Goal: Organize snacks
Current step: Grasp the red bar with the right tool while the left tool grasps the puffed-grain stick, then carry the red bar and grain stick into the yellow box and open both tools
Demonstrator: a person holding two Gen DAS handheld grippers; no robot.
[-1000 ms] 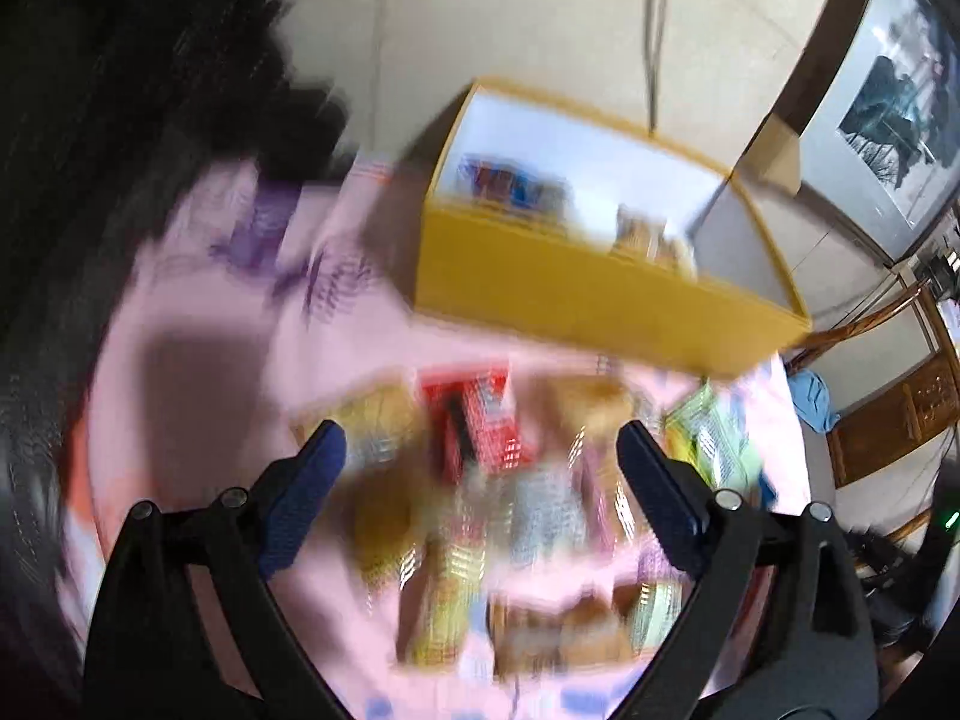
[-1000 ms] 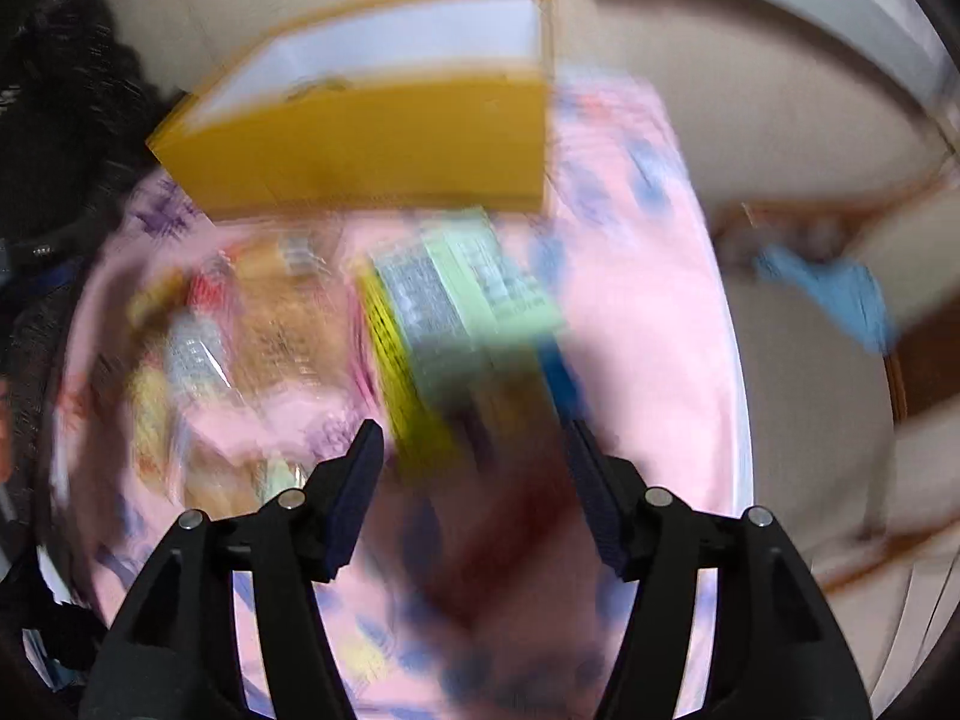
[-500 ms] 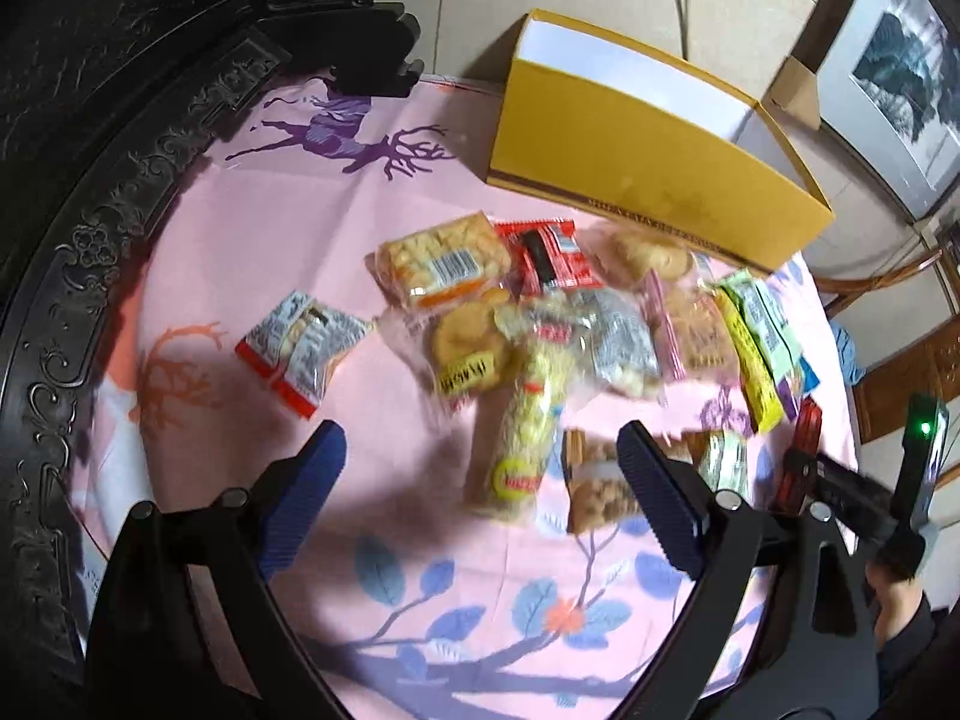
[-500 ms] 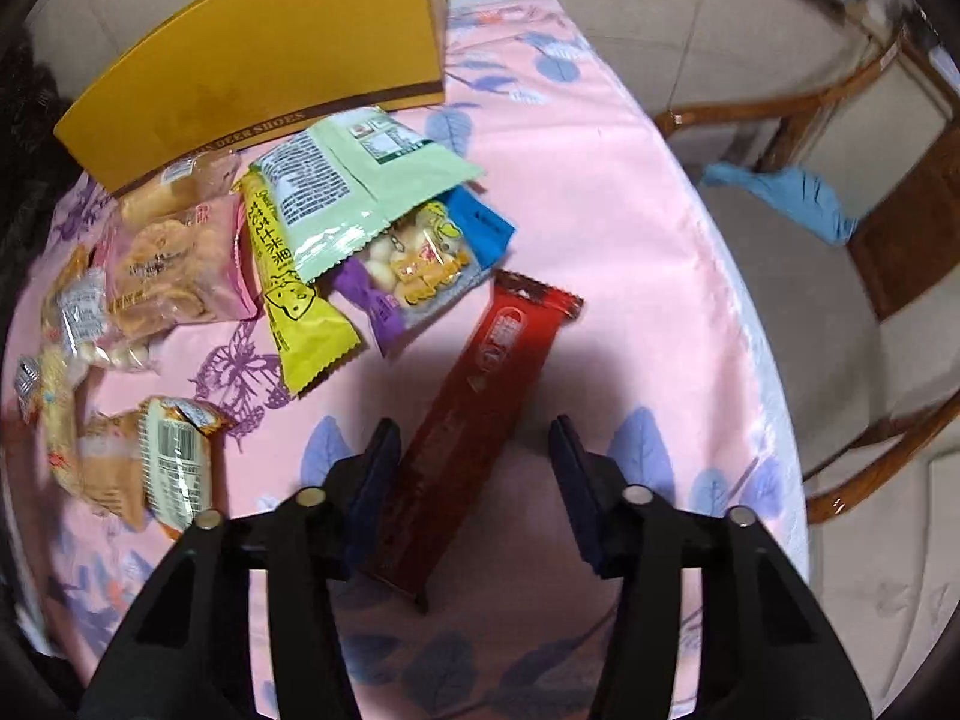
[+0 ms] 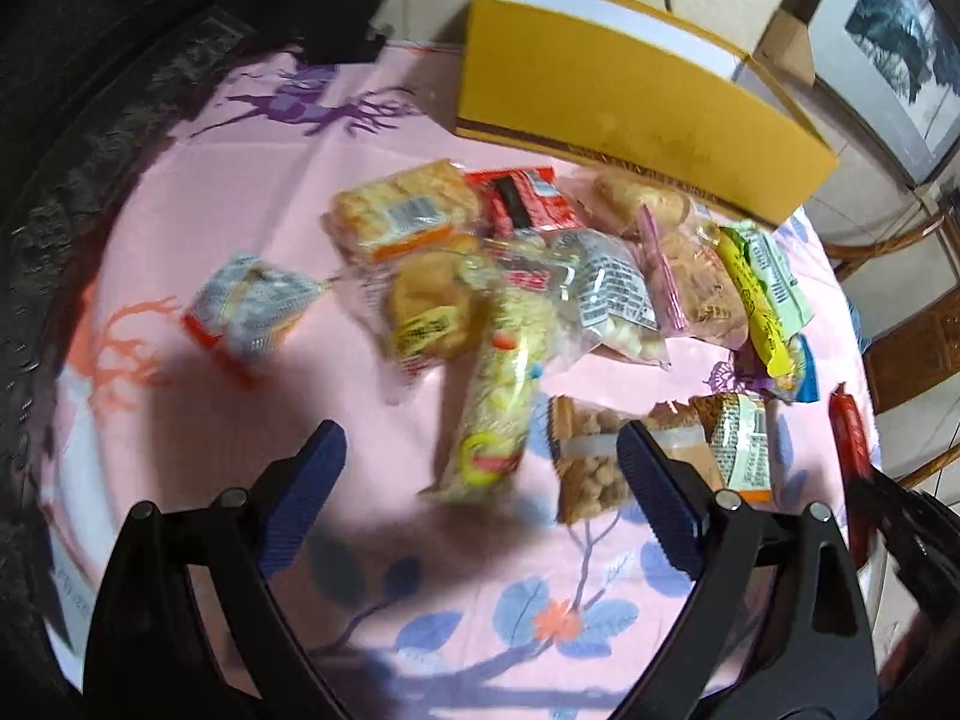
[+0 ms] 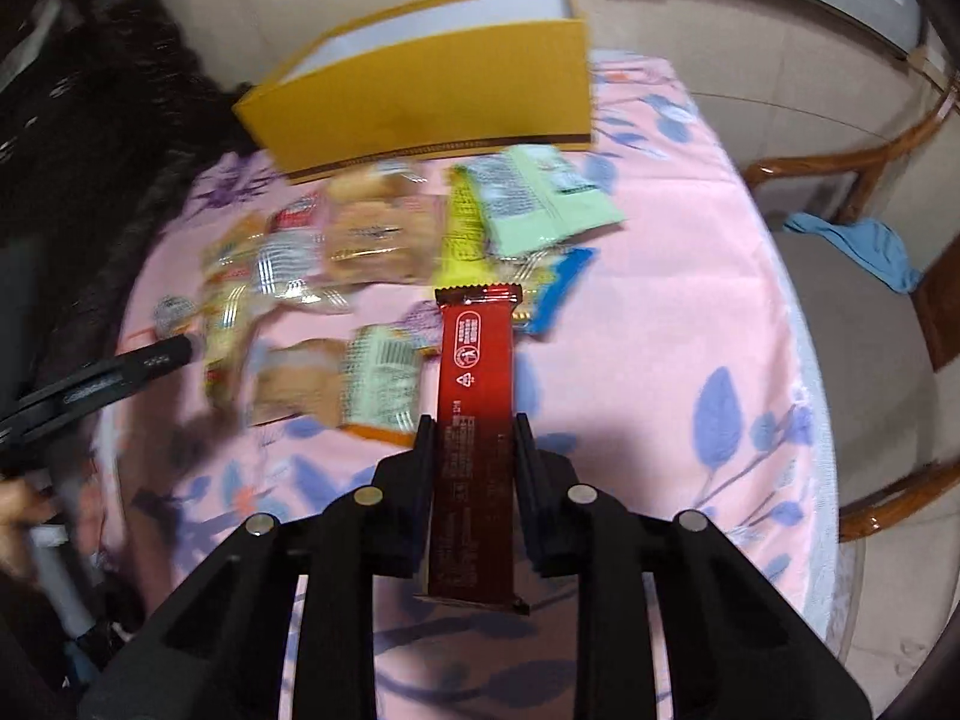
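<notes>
My right gripper (image 6: 472,438) is shut on a long red snack bar (image 6: 477,372) and holds it above the pink tablecloth (image 6: 660,312), pointing toward the yellow box (image 6: 432,102). The same bar (image 5: 849,444) shows at the right edge of the left wrist view. My left gripper (image 5: 480,468) is open and empty, above a long yellow snack pack (image 5: 498,414). Several snack packs lie in a heap in front of the yellow box (image 5: 630,102), among them a cracker pack (image 5: 402,213) and a green pack (image 6: 540,198).
A lone silver and red pack (image 5: 246,306) lies left of the heap. Dark carved furniture (image 5: 72,120) borders the table on the left. A wooden chair (image 6: 870,312) with a blue cloth (image 6: 864,246) stands to the right.
My right gripper closed on the red bar and lifted it off the cloth. My left gripper moved a little closer to the heap and stayed open.
</notes>
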